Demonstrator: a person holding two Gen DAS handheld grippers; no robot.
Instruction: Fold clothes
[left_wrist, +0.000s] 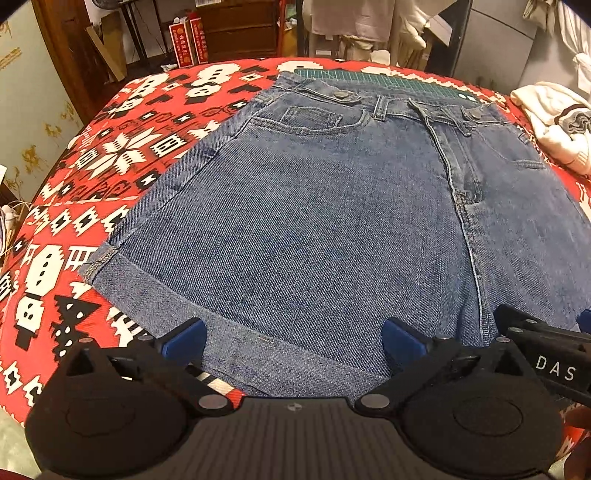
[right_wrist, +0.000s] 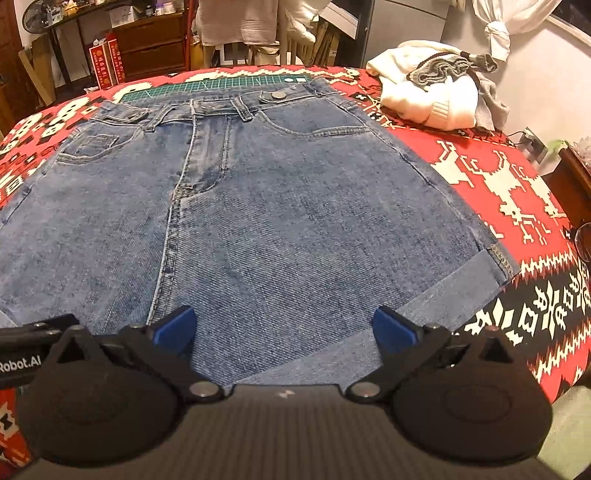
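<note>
I see bare red cloth either side of denim shorts (left_wrist: 332, 206), easy pass for tongs. White sweater pile (right_wrist: 428, 92) hogs far right corner. Green mat (right_wrist: 218, 86) beyond waistband, flat.

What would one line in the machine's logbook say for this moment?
stage: before first fold | denim shorts: flat, front up | left gripper: open over hem | right gripper: open over hem | white garment: heaped aside

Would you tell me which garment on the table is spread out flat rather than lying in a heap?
The blue denim shorts, spread flat with waistband away from both open grippers; the white sweater lies crumpled at the far corner.
</note>
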